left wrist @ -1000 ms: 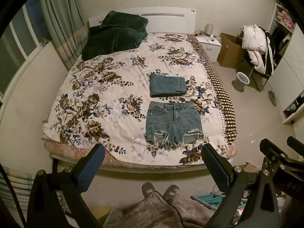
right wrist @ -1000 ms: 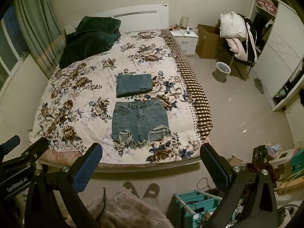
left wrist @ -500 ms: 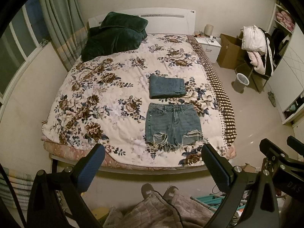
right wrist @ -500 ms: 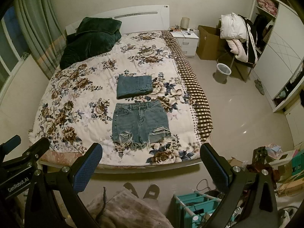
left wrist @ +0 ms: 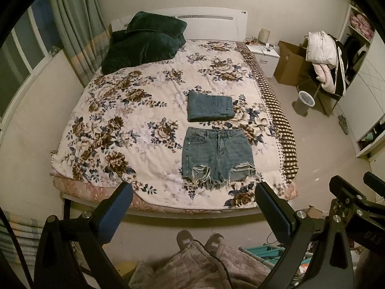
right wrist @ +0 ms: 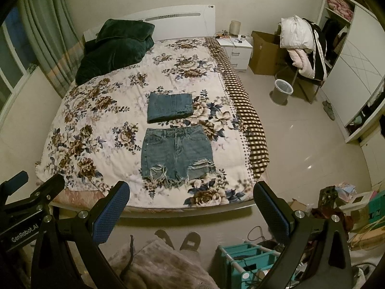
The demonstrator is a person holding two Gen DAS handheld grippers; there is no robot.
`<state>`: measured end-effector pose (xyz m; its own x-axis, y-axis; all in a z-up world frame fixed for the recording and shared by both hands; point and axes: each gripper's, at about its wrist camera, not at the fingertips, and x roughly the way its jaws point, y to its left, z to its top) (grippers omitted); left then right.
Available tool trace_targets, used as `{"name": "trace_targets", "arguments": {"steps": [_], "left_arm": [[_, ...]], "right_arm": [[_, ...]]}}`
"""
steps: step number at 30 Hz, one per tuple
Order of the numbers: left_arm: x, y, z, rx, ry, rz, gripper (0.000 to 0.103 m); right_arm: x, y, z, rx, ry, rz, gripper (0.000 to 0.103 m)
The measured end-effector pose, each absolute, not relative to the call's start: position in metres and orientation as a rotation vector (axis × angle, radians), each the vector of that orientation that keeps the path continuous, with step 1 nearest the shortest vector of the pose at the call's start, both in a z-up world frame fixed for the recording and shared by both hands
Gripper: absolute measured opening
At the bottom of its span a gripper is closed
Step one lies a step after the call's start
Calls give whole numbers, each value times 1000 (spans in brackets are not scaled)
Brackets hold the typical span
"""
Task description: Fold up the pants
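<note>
A pair of ripped blue denim shorts [left wrist: 216, 156] lies flat and unfolded near the foot of the floral bed [left wrist: 125, 120], waistband toward the headboard; it also shows in the right wrist view [right wrist: 176, 154]. A folded denim garment [left wrist: 210, 106] lies just beyond it, also in the right wrist view [right wrist: 169, 107]. My left gripper [left wrist: 192, 207] is open and empty, held well back from the bed's foot. My right gripper [right wrist: 191, 207] is open and empty, beside it to the right.
A dark green blanket [left wrist: 144, 41] is piled at the head of the bed. A nightstand [right wrist: 237, 50], a cardboard box [right wrist: 264, 53], a bin [right wrist: 281, 91] and a chair with clothes [right wrist: 300, 45] stand to the right. A teal rack [right wrist: 250, 260] stands by my feet.
Both grippers have drifted very slightly; the bed and shorts sit a touch lower in view. Nothing was taken hold of and both grippers stay open.
</note>
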<state>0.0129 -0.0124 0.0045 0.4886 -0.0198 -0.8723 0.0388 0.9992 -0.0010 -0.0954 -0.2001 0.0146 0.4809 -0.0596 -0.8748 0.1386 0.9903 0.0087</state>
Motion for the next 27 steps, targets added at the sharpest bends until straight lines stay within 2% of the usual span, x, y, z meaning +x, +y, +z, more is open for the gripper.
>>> {"name": "trace_targets", "arguments": {"steps": [27], "left_arm": [[10, -10, -2, 8, 1063, -42, 103]], "right_arm": [[-99, -190, -5, 80, 1074, -116, 103]]}}
